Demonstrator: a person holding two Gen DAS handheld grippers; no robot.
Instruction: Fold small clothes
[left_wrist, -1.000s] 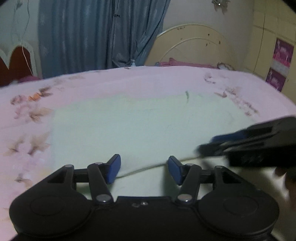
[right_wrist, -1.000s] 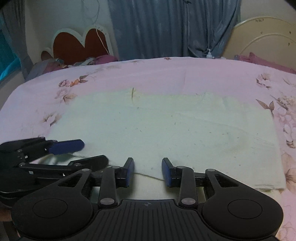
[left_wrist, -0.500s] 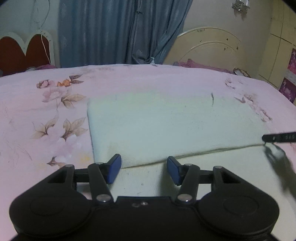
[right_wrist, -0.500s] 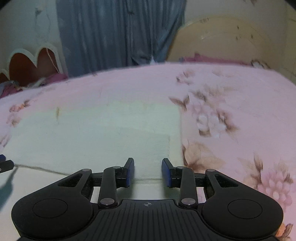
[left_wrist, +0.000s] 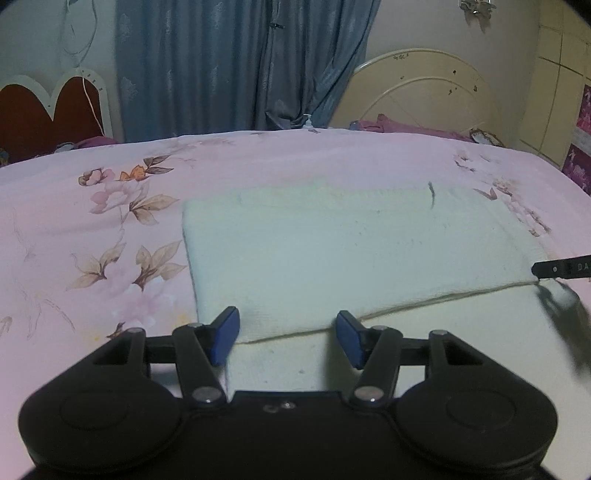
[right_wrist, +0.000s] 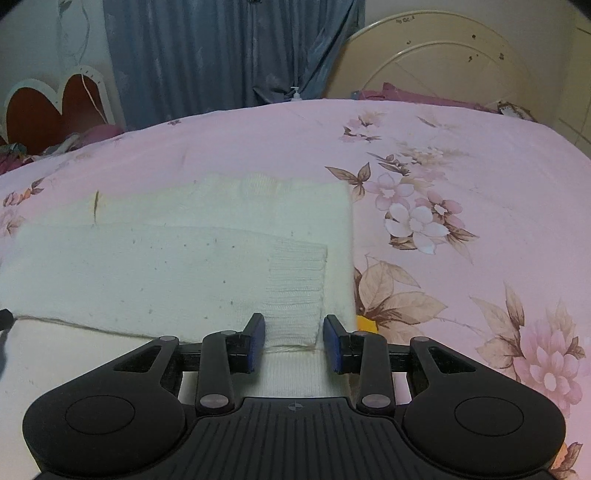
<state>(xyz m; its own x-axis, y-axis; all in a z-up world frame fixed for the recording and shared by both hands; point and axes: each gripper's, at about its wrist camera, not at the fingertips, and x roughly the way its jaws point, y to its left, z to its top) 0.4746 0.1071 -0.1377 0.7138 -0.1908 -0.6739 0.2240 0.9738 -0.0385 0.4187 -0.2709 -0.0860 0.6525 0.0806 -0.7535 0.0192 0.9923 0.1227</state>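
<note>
A cream knitted garment (left_wrist: 351, 251) lies flat on the pink floral bedspread (left_wrist: 92, 229). It also shows in the right wrist view (right_wrist: 166, 266), with a ribbed cuff (right_wrist: 295, 288) folded onto it. My left gripper (left_wrist: 288, 338) is open over the garment's near left part, just above its folded edge. My right gripper (right_wrist: 294, 343) is open, its blue pads either side of the ribbed cuff near the garment's right edge. A tip of the right gripper shows at the right edge of the left wrist view (left_wrist: 561, 267).
A cream headboard (left_wrist: 424, 96) and blue curtains (left_wrist: 229, 66) stand beyond the bed. A red heart-shaped headboard (left_wrist: 48, 110) is at the back left. A small yellow thing (right_wrist: 365, 324) peeks out beside the garment's right edge.
My grippers have moved apart: the left one to the garment's left side, the right one to its right side by the cuff. Both stayed open.
</note>
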